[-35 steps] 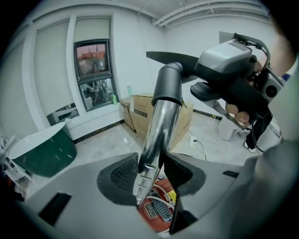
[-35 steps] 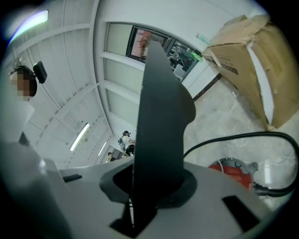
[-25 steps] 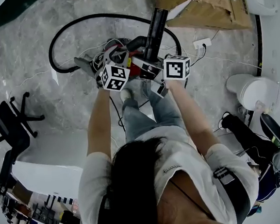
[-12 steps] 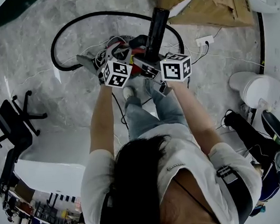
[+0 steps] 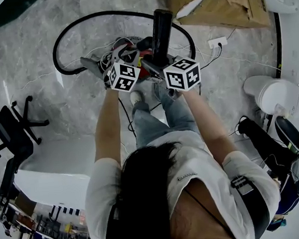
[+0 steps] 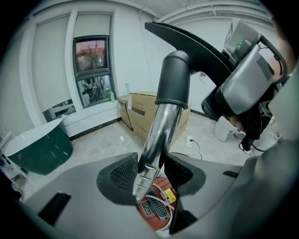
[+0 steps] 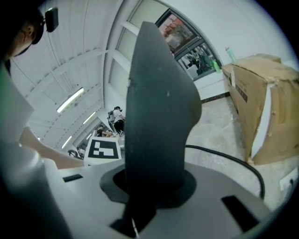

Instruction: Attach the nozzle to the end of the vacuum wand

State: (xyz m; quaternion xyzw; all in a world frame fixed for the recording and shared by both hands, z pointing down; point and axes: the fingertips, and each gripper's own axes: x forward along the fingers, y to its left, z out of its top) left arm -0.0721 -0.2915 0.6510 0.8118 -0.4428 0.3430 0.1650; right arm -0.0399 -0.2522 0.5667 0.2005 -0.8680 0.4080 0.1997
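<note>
Two grips: left tongs [image 6: 150, 170] clamped on the chrome wand [image 6: 161, 126] below its tip to brace it above the floor [image 5: 25, 65], right tongs [image 7: 154, 186] clamped on the black nozzle [image 7: 159, 107], whose collar [image 6: 174, 79] looks already over the tip, likely for seating.

No text legible anywhere. Cardboard box [image 6: 140, 112]: dark print on its side, too small to read. Red vacuum body [image 6: 159, 183]: yellow sticker [image 6: 169, 195], print blurred. Marker cubes [image 5: 123, 76] [image 5: 182, 75]: black-and-white square codes, no letters.
</note>
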